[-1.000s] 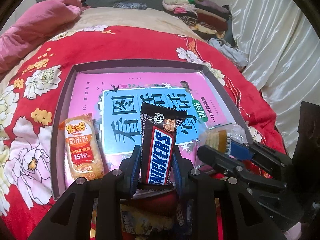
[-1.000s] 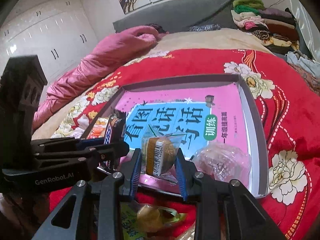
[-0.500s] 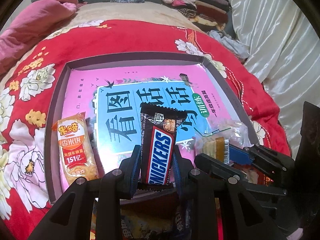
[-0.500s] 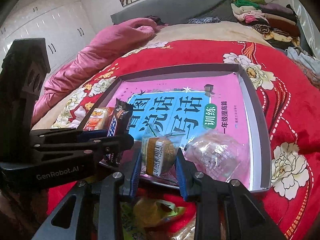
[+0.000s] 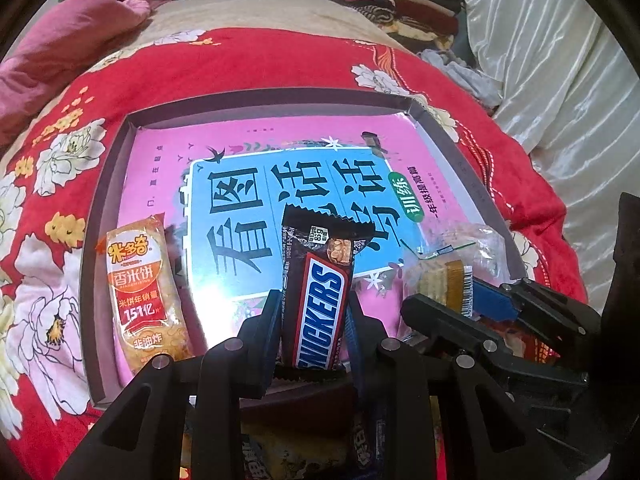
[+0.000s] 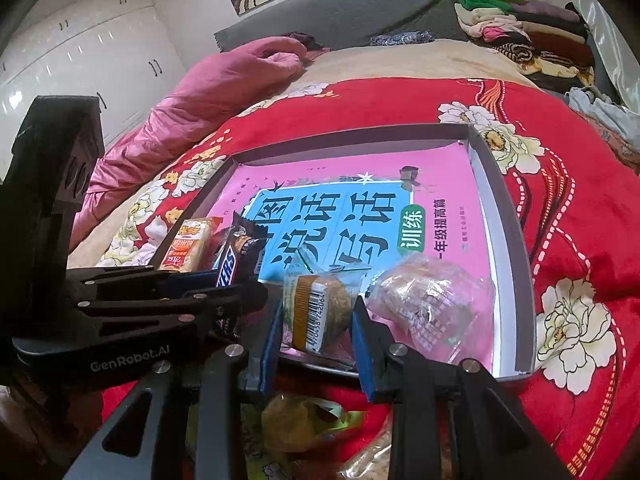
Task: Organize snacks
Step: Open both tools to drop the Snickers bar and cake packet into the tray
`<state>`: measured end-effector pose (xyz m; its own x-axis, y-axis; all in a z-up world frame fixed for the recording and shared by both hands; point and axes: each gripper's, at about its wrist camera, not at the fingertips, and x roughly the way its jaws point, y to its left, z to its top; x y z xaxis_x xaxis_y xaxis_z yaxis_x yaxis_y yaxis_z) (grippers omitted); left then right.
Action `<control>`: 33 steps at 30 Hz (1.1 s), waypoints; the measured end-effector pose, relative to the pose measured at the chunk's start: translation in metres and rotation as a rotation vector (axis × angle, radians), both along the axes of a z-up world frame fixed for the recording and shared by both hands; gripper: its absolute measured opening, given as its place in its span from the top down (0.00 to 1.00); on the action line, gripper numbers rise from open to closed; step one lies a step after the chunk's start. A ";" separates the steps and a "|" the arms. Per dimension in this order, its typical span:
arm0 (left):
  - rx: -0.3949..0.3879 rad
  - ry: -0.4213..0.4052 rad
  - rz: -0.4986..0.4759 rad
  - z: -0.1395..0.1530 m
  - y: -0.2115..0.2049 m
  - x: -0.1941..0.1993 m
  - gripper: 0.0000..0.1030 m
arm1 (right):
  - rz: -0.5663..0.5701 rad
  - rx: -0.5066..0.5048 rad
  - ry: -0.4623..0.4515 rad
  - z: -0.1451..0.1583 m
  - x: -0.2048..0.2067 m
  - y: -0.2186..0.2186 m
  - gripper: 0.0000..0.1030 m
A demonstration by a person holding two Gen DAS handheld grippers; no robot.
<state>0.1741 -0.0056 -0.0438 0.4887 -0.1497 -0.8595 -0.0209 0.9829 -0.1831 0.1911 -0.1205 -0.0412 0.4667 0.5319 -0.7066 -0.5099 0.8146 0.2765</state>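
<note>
My left gripper (image 5: 314, 316) is shut on a brown Snickers bar (image 5: 318, 300) and holds it over the near edge of the grey tray (image 5: 120, 168). My right gripper (image 6: 314, 320) is shut on a small clear-wrapped cake (image 6: 316, 308) with a barcode, also over the tray's near edge. The right gripper shows at the right in the left wrist view (image 5: 460, 300). An orange rice-cracker pack (image 5: 140, 292) lies in the tray's near left corner. A clear-wrapped snack (image 6: 432, 308) lies in the near right of the tray.
A pink and blue book (image 5: 280, 176) lines the tray floor. The tray rests on a red floral quilt (image 5: 240, 64). More wrapped snacks (image 6: 308, 420) lie on the quilt below the grippers. A pink duvet (image 6: 200, 104) and folded clothes (image 6: 520, 36) are at the back.
Both grippers have moved forward and down toward the tray, still holding their snacks. The tray looks nearer and larger.
</note>
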 end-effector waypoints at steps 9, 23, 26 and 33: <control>-0.007 -0.001 0.007 0.001 0.002 -0.002 0.71 | -0.015 -0.005 -0.004 0.001 0.001 -0.002 0.68; -0.035 -0.011 0.019 0.006 0.005 -0.004 0.70 | -0.032 -0.001 -0.014 0.004 0.002 -0.005 0.68; -0.037 -0.015 0.019 0.008 0.005 -0.005 0.68 | -0.036 0.001 -0.013 0.004 0.002 -0.006 0.68; -0.046 -0.019 0.020 0.012 0.005 -0.009 0.63 | -0.048 0.005 -0.015 0.004 0.004 -0.008 0.68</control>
<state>0.1655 -0.0006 -0.0320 0.5085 -0.1793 -0.8422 -0.0360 0.9728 -0.2289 0.1949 -0.1289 -0.0371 0.5018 0.5126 -0.6967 -0.4745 0.8366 0.2738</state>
